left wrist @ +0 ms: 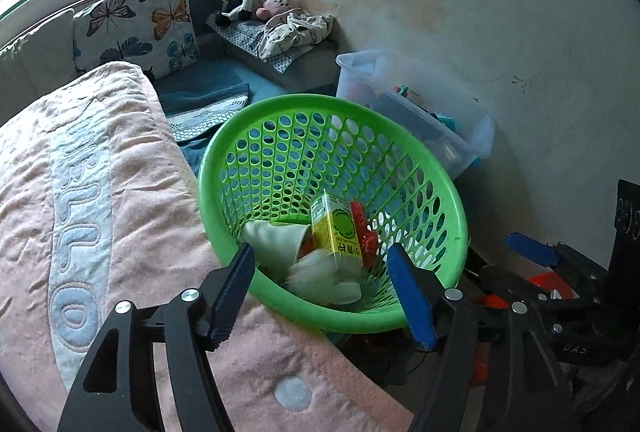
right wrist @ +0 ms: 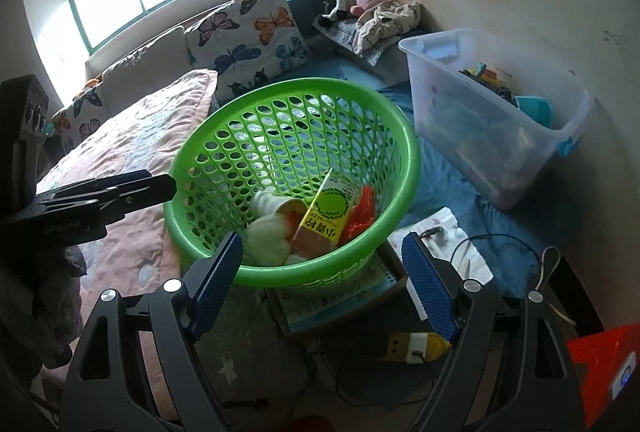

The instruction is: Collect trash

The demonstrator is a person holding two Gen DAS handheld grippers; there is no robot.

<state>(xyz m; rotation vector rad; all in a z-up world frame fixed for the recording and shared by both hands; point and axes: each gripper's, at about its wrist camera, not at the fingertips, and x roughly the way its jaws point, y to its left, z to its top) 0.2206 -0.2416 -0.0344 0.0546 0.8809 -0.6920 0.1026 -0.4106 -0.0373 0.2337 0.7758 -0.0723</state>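
A green perforated basket (left wrist: 224, 136) (right wrist: 412, 152) stands tilted beside the bed. Inside lie a yellow juice carton (left wrist: 334, 228) (right wrist: 328, 210), a white paper cup (left wrist: 276, 240) (right wrist: 276, 204), a red plastic piece (left wrist: 366, 232) (right wrist: 362, 212) and a blurred white crumpled wad (left wrist: 324, 278) (right wrist: 266, 238). My left gripper (left wrist: 320, 256) hangs open over the basket's near rim; the wad lies below it, clear of both pads. My right gripper (right wrist: 322, 240) stands open in front of the basket, holding nothing.
A pink quilt (left wrist: 100, 192) covers the bed on the left. A clear bin of toys (right wrist: 492, 112) stands against the wall at right. A book (right wrist: 340, 300) lies under the basket's front, with cables and a yellow plug (right wrist: 416, 346) on the floor.
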